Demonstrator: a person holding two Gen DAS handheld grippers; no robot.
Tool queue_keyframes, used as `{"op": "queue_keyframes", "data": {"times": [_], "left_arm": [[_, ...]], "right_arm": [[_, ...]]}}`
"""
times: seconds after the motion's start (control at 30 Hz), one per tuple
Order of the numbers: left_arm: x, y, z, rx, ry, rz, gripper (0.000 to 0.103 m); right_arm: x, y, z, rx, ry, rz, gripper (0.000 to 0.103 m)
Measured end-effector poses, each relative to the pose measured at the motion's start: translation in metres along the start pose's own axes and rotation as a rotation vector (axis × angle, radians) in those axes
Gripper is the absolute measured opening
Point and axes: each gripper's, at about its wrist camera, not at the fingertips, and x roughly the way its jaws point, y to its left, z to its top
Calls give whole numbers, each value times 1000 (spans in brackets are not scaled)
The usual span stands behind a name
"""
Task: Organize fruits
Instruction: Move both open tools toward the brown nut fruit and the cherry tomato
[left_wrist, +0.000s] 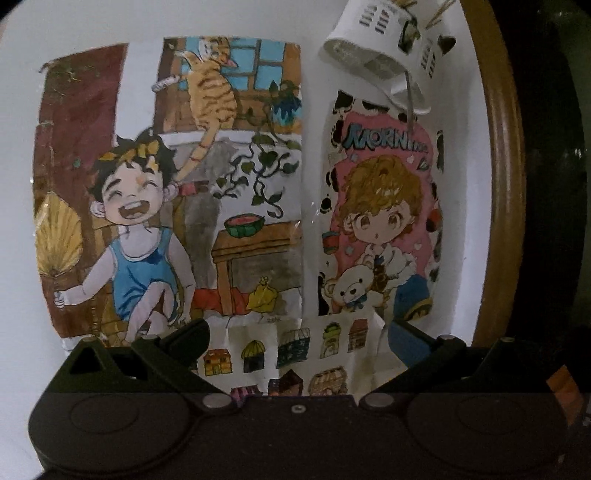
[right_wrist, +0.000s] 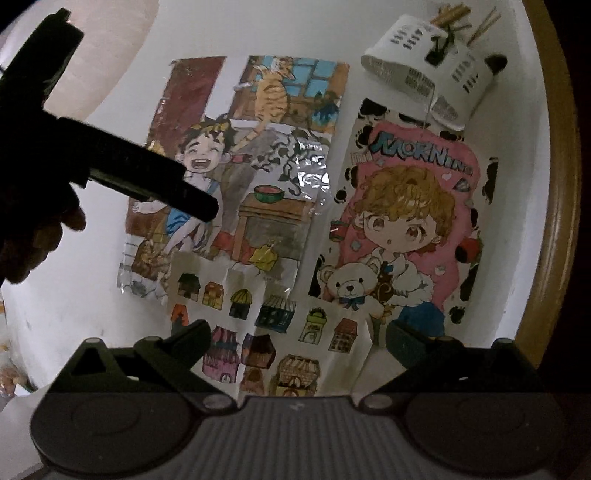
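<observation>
No fruit shows in either view. Both grippers face a white wall covered with drawings. My left gripper (left_wrist: 295, 339) is open and empty, its black fingers (left_wrist: 188, 332) spread wide at the bottom of the left wrist view. My right gripper (right_wrist: 295, 339) is open and empty too, its fingers (right_wrist: 192, 336) apart at the bottom of the right wrist view. The left gripper also shows from the side in the right wrist view (right_wrist: 159, 177), held up at the left in a hand.
Taped to the wall are a drawing of a laughing boy with a cat (left_wrist: 170, 184), a pink "Morning" drawing (left_wrist: 384, 221) and a sheet of small houses (right_wrist: 266, 325). A white holder with sticks (right_wrist: 428, 70) hangs upper right. A brown wooden frame (right_wrist: 554, 221) runs down the right.
</observation>
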Motion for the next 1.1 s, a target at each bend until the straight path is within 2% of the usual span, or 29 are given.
{"op": "queue_keyframes", "data": {"times": [0.17, 0.47, 0.6, 0.8, 0.9, 1.1], "left_arm": [[46, -1, -25, 8, 35, -35, 102], [152, -14, -105, 57, 155, -138, 102], [193, -18, -137, 71, 209, -165, 102], [242, -18, -177, 51, 296, -202, 102], [257, -19, -193, 46, 324, -228, 102], [280, -25, -219, 45, 358, -258, 102]], "right_arm": [[30, -7, -29, 68, 36, 30, 103], [96, -11, -130, 141, 211, 73, 103], [121, -14, -164, 188, 271, 118, 103], [153, -21, -195, 239, 341, 125, 103], [165, -22, -207, 235, 362, 141, 103], [181, -17, -223, 216, 405, 110, 103]]}}
